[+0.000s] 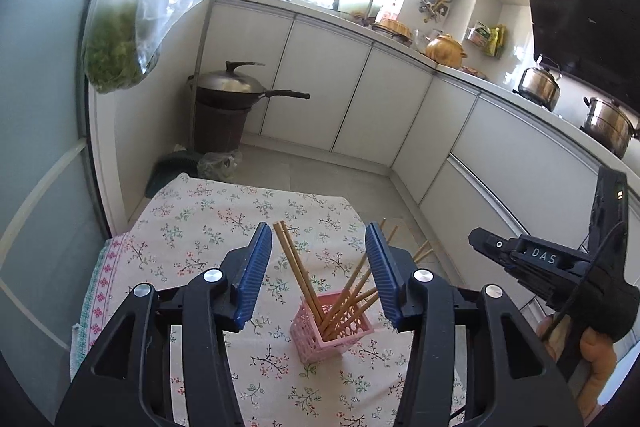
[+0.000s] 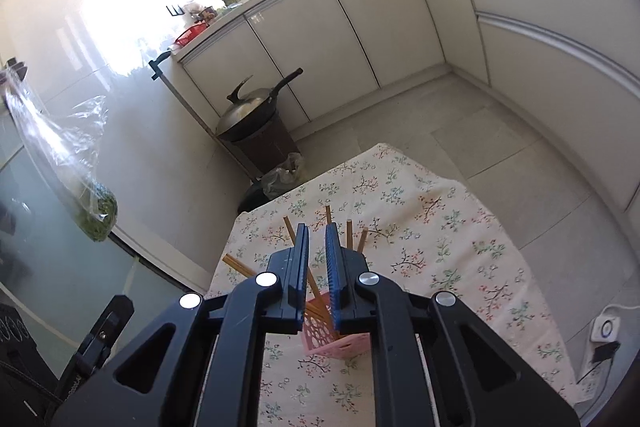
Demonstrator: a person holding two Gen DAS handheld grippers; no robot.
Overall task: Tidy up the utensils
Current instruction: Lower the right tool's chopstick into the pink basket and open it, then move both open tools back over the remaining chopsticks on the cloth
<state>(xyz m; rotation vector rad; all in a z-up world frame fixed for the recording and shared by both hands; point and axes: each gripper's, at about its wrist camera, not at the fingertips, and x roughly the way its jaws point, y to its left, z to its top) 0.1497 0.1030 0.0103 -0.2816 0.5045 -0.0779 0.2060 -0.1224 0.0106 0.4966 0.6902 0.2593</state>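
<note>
Pink lattice holder (image 1: 334, 327) stands upright on the desk (image 1: 192, 219), which is covered by a floral cloth. Wooden chopsticks (image 1: 294, 267) stand in the holder, fanned out: 2 lean left, the rest lean right.

Left gripper (image 1: 318, 247) hangs above the holder, blue-padded fingers (image 1: 256, 267) spread apart. The chopstick tops show in the gap between them, but no pad touches any stick.

Right gripper (image 2: 317, 247) is also over the holder. Its fingers (image 2: 334, 267) are nearly closed, a narrow slit left between the pads. Chopsticks appear behind and below that slit; nothing is pinched. In the left wrist view the right gripper sits off to the right of the desk, with a hand (image 1: 588, 351) holding its grip.

Lidded wok (image 1: 236, 87) sits on a dark bin by the cabinets.
</note>
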